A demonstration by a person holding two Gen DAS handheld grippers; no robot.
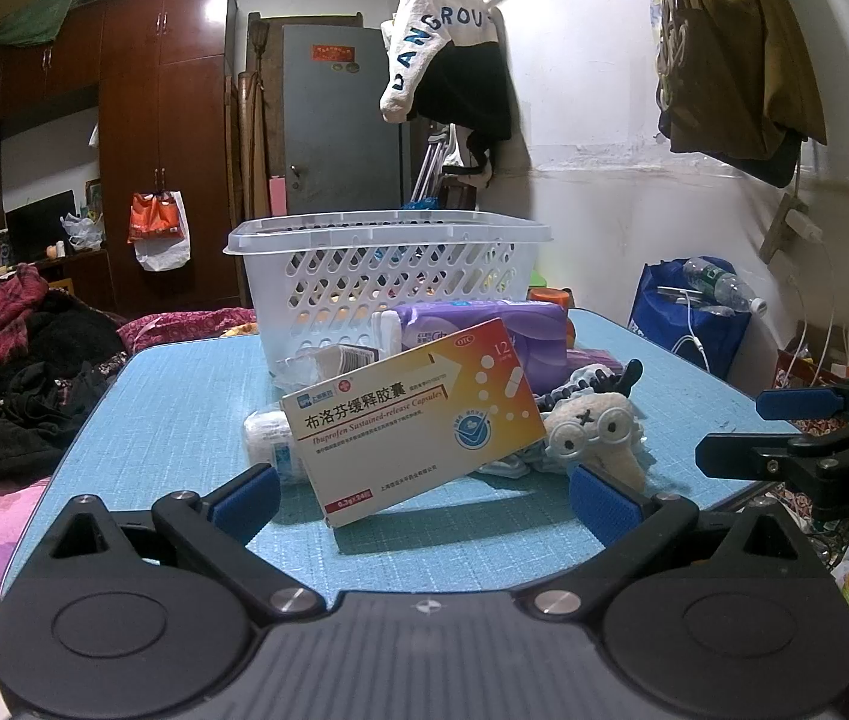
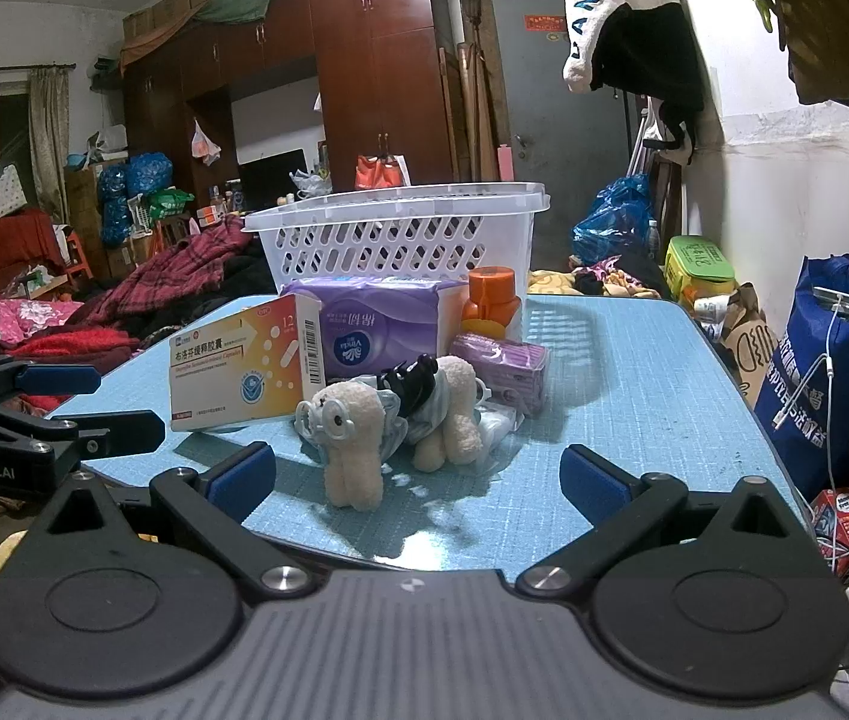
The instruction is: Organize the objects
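Ibuprofen box (image 1: 418, 420) stands just ahead of the left tool (image 1: 424, 498) (both tools (image 2: 418, 480) wide open, empty).

Basket (image 2: 400, 234) at table's (image 2: 634, 372) far edge, tissue pack (image 2: 382, 324) before it, medicine box (image 2: 238, 366) left, plush toy (image 2: 352, 438) nearest.

Both grippers, left gripper (image 1: 424, 495) and right gripper (image 2: 418, 480), are matte black with blue finger pads (image 1: 598, 507). Silver screws (image 2: 282, 578) sit at the arm joints. White lettering marks their sides.
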